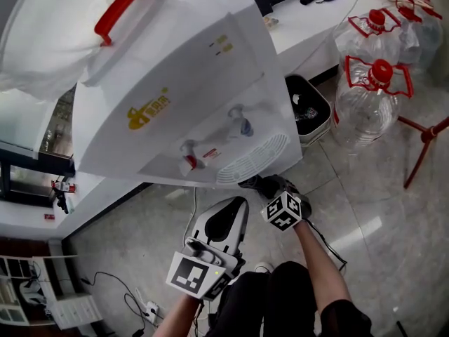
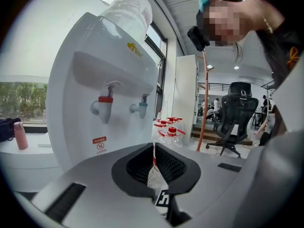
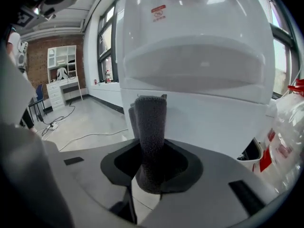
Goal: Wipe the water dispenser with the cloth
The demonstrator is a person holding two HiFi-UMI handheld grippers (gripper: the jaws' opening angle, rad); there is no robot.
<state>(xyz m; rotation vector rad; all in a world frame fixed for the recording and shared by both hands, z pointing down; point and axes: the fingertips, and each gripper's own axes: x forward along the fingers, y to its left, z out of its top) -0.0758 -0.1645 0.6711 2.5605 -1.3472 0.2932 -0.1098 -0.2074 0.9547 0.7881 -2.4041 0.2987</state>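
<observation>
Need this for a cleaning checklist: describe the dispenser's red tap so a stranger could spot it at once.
Find the white water dispenser with the bottle on top; two taps hang in the recess on its front. The red tap is the left one as you face it, above a small red sticker; the other tap is teal.

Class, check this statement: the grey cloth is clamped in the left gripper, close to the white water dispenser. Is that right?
No. The grey cloth is clamped in the right gripper, not the left; the right gripper view shows it. It is indeed close to the white water dispenser.
</observation>
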